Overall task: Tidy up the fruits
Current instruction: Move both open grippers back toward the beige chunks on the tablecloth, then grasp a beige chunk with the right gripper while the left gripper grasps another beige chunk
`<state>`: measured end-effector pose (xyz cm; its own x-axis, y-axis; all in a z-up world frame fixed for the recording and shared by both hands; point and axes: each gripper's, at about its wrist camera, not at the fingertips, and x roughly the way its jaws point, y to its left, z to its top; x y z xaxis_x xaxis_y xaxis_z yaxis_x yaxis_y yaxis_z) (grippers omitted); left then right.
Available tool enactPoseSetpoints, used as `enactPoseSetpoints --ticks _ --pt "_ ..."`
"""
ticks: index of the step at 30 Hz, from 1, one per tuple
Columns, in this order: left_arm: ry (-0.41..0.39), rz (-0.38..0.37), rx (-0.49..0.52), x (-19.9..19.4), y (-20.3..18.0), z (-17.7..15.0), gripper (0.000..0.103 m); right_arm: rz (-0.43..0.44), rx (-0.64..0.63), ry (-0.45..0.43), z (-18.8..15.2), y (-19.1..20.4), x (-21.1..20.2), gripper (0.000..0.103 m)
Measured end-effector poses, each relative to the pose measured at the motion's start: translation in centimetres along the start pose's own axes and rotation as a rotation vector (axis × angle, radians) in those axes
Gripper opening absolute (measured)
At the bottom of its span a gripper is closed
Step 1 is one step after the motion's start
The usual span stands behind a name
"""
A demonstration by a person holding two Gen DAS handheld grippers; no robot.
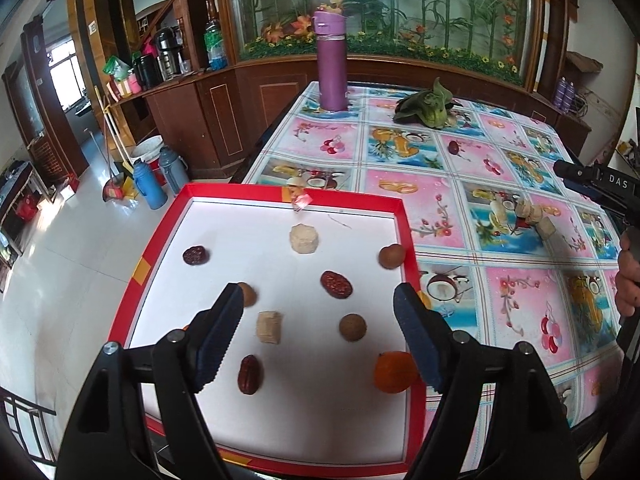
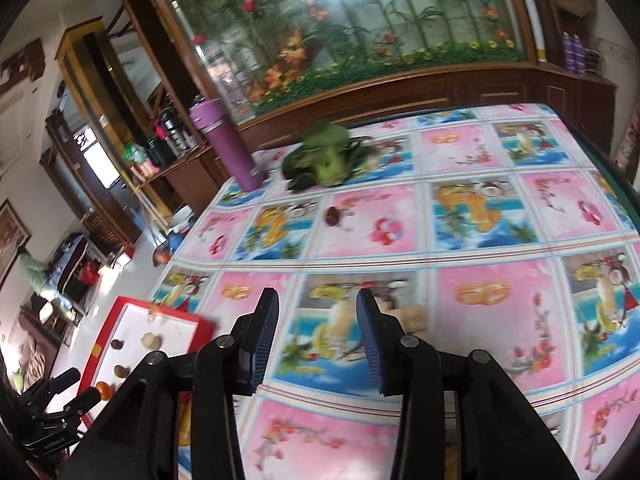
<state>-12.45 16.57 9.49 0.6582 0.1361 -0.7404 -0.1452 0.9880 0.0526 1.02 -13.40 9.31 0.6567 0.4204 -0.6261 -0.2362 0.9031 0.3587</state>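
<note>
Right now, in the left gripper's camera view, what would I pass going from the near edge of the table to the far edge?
Orange fruit → pale block → round brown fruit → far rim of the red tray → lone dark red fruit on the tablecloth → leafy green vegetable → purple bottle.

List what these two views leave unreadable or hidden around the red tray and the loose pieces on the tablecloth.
- Left wrist view: one brown round fruit sits partly behind the left gripper finger; the orange fruit is partly covered by the other finger.
- Right wrist view: motion blur smears the leafy vegetable and the pale pieces beside the right gripper.
- Right wrist view: the red tray is small and cut off by the gripper body.
</note>
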Motion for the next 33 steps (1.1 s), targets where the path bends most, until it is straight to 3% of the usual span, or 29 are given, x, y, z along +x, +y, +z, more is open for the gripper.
enactPoseSetpoints --ticks 9,16,23,27,33 --pt "0.017 -0.012 0.088 0.3 -3.9 0.9 0.081 -0.069 0.155 -0.017 0.0 -8.7 -0.7 0.040" --pt "0.027 -0.067 0.194 1.1 -9.2 1.9 0.082 -0.007 0.304 0.062 -0.9 -13.6 0.5 0.040" --pt "0.039 -0.127 0.276 1.8 -13.5 1.8 0.082 0.046 0.250 0.106 -1.5 -11.9 1.4 0.040" --pt "0.069 -0.132 0.279 2.6 -13.8 1.2 0.082 0.038 0.085 0.148 -2.4 -8.0 2.7 0.040" --pt "0.075 -0.120 0.302 3.8 -14.3 1.6 0.082 -0.067 -0.146 0.141 -4.0 -3.6 3.8 0.040"
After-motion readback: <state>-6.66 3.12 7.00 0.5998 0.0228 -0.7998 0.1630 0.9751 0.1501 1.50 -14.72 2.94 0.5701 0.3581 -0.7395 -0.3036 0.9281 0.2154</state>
